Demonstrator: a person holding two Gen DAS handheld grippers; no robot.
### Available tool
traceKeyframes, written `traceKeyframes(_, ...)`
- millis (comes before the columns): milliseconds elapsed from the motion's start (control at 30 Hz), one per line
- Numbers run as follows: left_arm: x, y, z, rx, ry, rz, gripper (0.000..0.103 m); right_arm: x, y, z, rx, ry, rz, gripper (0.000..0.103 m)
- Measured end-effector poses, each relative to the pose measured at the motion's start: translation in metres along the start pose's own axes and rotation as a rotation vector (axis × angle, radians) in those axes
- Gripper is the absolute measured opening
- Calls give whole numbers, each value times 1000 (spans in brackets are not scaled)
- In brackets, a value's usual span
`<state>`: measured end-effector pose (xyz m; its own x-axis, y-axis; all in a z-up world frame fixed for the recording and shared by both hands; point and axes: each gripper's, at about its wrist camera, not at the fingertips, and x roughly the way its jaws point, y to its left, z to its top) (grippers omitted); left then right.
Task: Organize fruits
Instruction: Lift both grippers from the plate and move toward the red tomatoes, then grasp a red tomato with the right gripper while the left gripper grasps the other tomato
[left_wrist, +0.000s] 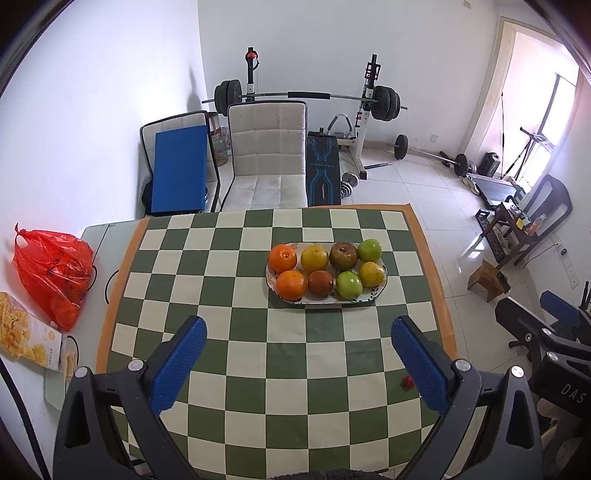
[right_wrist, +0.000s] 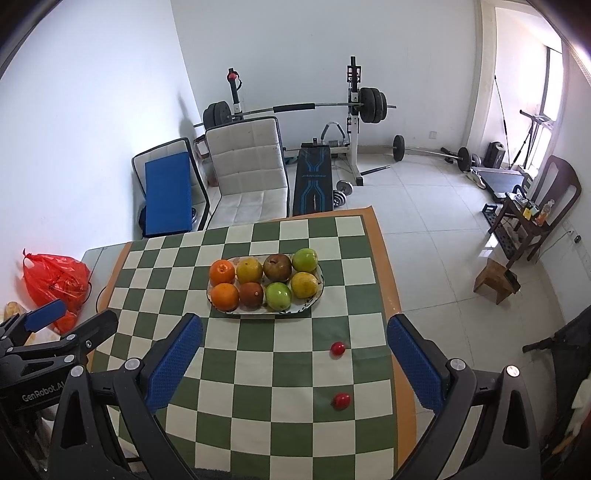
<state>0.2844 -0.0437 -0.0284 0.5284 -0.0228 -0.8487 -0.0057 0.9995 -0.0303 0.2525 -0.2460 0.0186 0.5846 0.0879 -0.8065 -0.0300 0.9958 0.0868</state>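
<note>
The oval white ceramic plate (right_wrist: 320, 286) lies with its long axis left to right on the green-and-cream checked cloth surface (right_wrist: 258, 369). It holds eight round fruits in two rows of four: oranges, yellow citrus, brown and green fruits. Two small glossy red fruits (right_wrist: 337, 348) sit near the right tool (right_wrist: 294, 363). Both it and the left tool (left_wrist: 298, 363) hover with jaws apart, empty.

Bare checkered cloth (right_wrist: 258, 369) fronts the plate (right_wrist: 221, 308); two red fruits (right_wrist: 337, 348) lie right.
</note>
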Motion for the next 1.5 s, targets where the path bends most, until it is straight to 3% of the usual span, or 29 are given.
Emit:
traceKeyframes(233, 61, -17, -5, 97, 108, 78, 103, 51, -26, -13, 76, 90, 30, 102)
traceKeyframes(333, 100, -31, -15, 194, 172, 139, 103, 102, -53, -37, 151, 199, 10, 102)
traceKeyframes(500, 164, -64, -38, 327, 288, 163, 103, 188, -89, -95, 220, 388, -45, 100)
traceKeyframes(633, 202, -87, -49, 391, 360, 158, 103, 249, -114, -143, 288, 531, -50, 79)
traceKeyframes(767, 234, -106, -55, 412, 441, 128, 103, 286, -128, -174, 346, 600, -19, 62)
traceKeyframes(867, 254, -121, -54, 418, 486, 103, 103, 304, -130, -186, 363, 625, 20, 40)
traceKeyframes(933, 262, -130, -51, 425, 502, 85, 103, 311, -128, -192, 342, 628, 29, 34)
traceKeyframes(1033, 279, -147, -49, 426, 539, 38, 102, 309, -125, -191, 329, 608, 44, 33)
traceKeyframes(1267, 317, -188, -46, 401, 615, -114, 102, 291, -161, -174, 430, 528, 39, 34)
traceKeyframes(1333, 326, -200, -47, 410, 617, -139, 96, 292, -173, -171, 446, 521, 24, 34)
traceKeyframes(1500, 343, -226, -54, 451, 662, -182, 55, 300, -191, -167, 462, 528, -6, 34)
